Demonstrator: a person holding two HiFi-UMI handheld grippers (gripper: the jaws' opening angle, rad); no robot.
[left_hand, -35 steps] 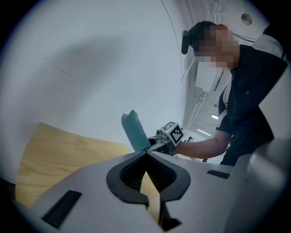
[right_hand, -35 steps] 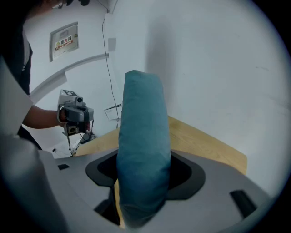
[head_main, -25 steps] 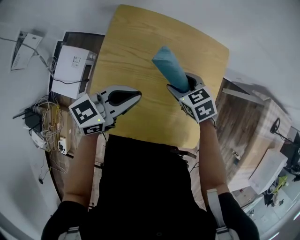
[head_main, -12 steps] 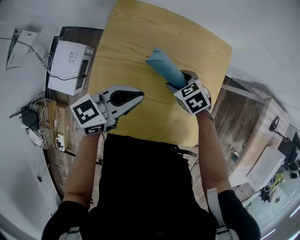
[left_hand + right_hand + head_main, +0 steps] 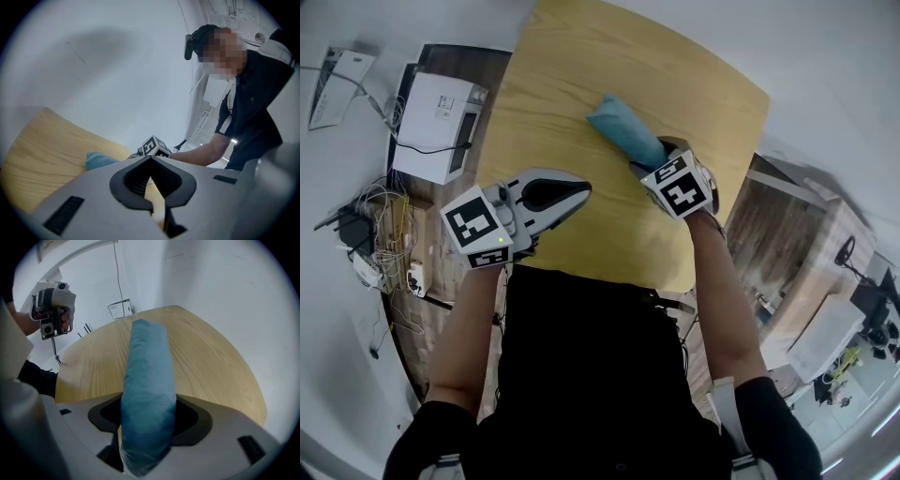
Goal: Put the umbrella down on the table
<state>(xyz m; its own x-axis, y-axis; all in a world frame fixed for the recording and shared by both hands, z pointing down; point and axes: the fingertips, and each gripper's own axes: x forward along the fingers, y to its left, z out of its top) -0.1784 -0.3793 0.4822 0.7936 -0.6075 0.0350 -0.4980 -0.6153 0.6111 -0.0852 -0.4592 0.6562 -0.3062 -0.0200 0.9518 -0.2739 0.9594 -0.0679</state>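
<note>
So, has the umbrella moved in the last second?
Yes. The umbrella, clamped in the right tool, has swung its free end left, further over the middle of the table.

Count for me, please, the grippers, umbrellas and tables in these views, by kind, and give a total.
umbrella (blue, folded): 1
table (wooden): 1
grippers: 2, the left gripper with nothing in it and the right gripper shut on the umbrella
Total: 4

walls (image 5: 825, 56): white | table (image 5: 572, 75): light wood | floor (image 5: 773, 234): dark wood planks | left: white box (image 5: 431, 122), perhaps a printer
</note>
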